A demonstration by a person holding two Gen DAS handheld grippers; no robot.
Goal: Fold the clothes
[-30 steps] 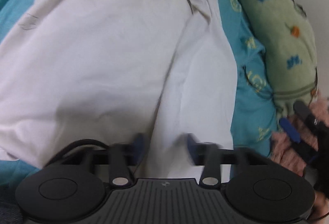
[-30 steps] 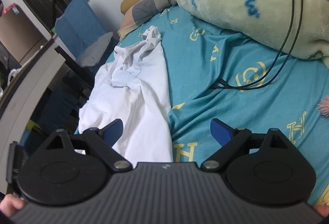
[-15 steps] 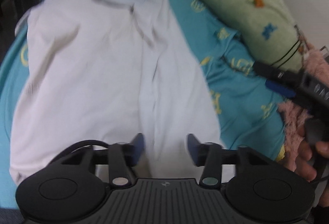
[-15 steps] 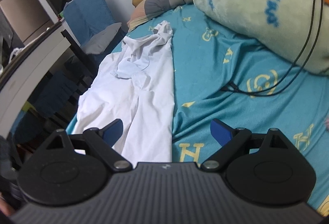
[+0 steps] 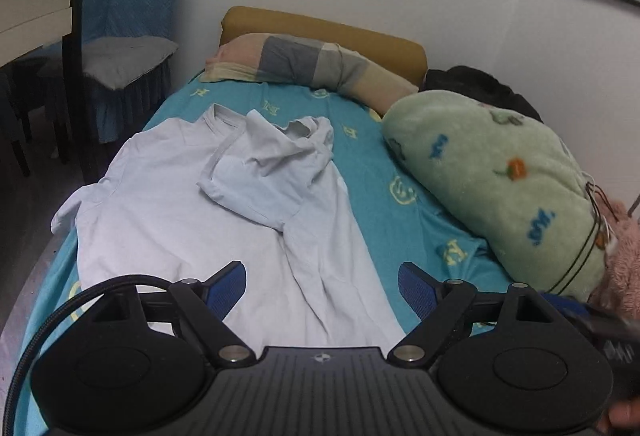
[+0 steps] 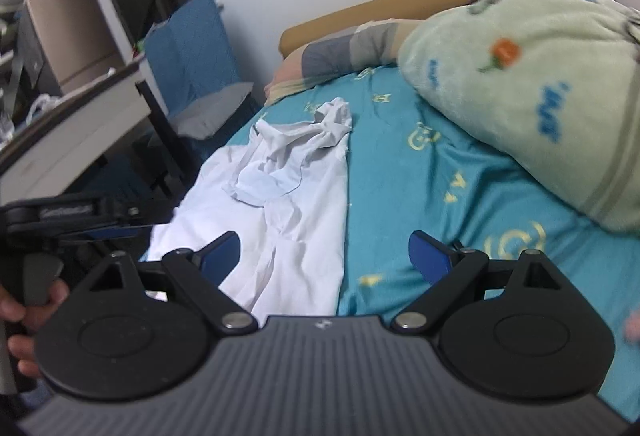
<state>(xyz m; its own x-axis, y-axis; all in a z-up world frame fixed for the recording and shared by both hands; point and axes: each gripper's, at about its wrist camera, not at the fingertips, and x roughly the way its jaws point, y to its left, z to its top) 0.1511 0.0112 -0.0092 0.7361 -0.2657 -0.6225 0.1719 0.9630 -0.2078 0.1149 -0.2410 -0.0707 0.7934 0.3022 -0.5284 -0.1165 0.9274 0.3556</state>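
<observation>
A white T-shirt (image 5: 192, 212) lies spread on the teal bed sheet (image 5: 380, 172), its right side and sleeve folded inward and bunched near the collar. My left gripper (image 5: 322, 286) hovers above the shirt's lower part, its jaws opening wide with nothing between the blue pads. In the right wrist view the same shirt (image 6: 296, 204) lies left of centre. My right gripper (image 6: 324, 254) stands open above the shirt's right edge and the sheet, holding nothing. The left gripper's body (image 6: 76, 224) and the hand on it show at the left edge there.
A green fleece blanket (image 5: 500, 188) is heaped along the bed's right side, with a pink fluffy item (image 5: 624, 268) beside it. A striped pillow (image 5: 304, 62) lies at the headboard. A chair (image 5: 124, 36) with a blue cover and a desk (image 5: 36, 4) stand left of the bed.
My left gripper has let go of the shirt, opened wide and risen, so the whole bed now shows. The right gripper drew back slightly and rolled; it stayed open.
</observation>
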